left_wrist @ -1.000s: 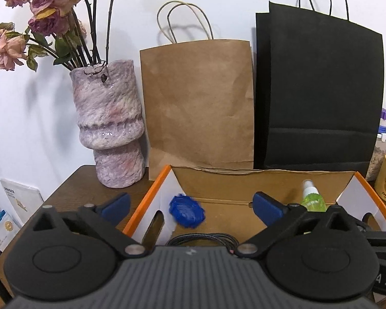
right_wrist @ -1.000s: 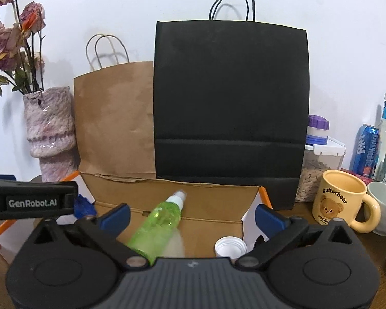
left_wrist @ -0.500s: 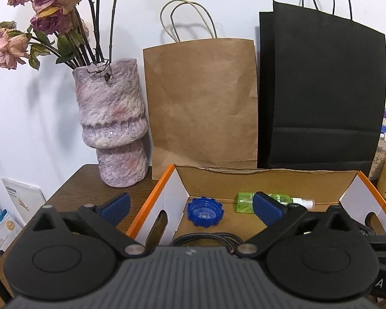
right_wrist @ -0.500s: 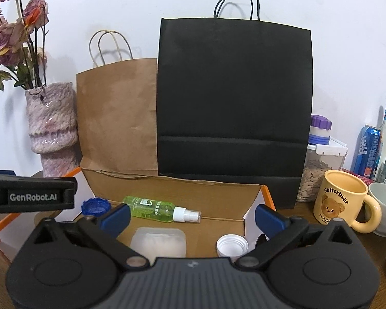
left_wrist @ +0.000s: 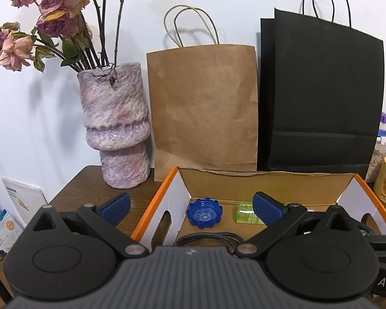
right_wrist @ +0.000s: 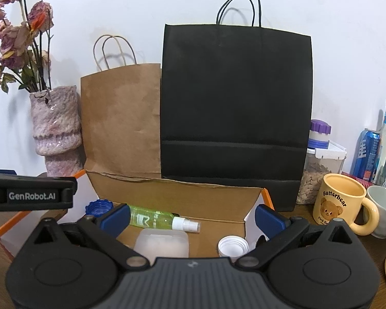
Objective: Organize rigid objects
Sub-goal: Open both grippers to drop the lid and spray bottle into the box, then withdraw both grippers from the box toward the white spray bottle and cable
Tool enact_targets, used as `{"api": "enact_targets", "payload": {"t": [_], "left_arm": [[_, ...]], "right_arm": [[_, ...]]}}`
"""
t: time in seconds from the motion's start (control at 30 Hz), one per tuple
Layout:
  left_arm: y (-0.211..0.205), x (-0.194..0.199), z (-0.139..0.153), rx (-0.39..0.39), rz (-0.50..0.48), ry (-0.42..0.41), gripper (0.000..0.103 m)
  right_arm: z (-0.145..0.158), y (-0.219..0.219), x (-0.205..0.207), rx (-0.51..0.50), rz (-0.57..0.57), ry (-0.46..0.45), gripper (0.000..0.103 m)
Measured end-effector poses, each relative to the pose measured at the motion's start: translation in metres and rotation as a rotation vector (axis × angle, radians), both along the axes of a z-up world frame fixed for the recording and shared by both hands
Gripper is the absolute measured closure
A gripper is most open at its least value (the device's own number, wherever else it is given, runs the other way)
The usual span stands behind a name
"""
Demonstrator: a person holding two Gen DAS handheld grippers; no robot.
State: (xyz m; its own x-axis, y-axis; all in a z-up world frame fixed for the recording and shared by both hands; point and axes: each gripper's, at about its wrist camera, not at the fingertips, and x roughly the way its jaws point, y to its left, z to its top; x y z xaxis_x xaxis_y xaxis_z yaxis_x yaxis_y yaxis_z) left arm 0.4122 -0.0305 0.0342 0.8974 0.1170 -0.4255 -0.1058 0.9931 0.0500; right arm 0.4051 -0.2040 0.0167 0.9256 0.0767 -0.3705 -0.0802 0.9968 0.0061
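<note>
While both tools hung wide apart and empty above the near rim, your left gripper (left_wrist: 190, 204) and right gripper (right_wrist: 191, 215) faced the cardboard box (right_wrist: 172, 193). Inside lay a clear lid (right_wrist: 162, 242), white cap (right_wrist: 233, 244), blue cap (left_wrist: 204, 212) and green spray bottle (right_wrist: 151, 217). You looked between placements; next you'd need another loose item, perhaps the mug (right_wrist: 339, 206) farther right.

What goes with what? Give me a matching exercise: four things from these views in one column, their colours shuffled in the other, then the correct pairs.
Things:
1. spray bottle
2. ridged cap
3. bear mug
4. tall paper bag

Colours:
A. black
B. yellow
C. green
D. blue

Pairs: 1-C, 2-D, 3-B, 4-A
</note>
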Motion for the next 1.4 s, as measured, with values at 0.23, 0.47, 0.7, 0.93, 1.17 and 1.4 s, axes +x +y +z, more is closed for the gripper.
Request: {"api": "enact_targets", "payload": {"t": [0.23,0.47,0.7,0.93,1.17,1.4], "left_arm": [[0.005,-0.014,0.007,-0.004,0.001,-0.018,0.0],[0.012,-0.028,0.011,-0.006,0.006,-0.027,0.0],[0.02,-0.049,0.013,-0.007,0.011,-0.031,0.0],[0.027,-0.073,0.013,-0.009,0.012,-0.022,0.0],[0.037,-0.1,0.013,-0.008,0.015,-0.01,0.0],[0.046,-0.128,0.009,0.0,0.024,0.013,0.0]], "right_arm": [[0.008,-0.002,-0.015,0.014,0.01,-0.021,0.0],[0.016,-0.003,-0.034,0.012,0.03,-0.044,0.0],[0.019,0.001,-0.056,-0.003,0.053,-0.049,0.0],[0.019,0.005,-0.083,-0.011,0.064,-0.049,0.0],[0.02,0.008,-0.108,-0.006,0.067,-0.04,0.0],[0.019,0.016,-0.134,-0.005,0.084,-0.023,0.0]]}}
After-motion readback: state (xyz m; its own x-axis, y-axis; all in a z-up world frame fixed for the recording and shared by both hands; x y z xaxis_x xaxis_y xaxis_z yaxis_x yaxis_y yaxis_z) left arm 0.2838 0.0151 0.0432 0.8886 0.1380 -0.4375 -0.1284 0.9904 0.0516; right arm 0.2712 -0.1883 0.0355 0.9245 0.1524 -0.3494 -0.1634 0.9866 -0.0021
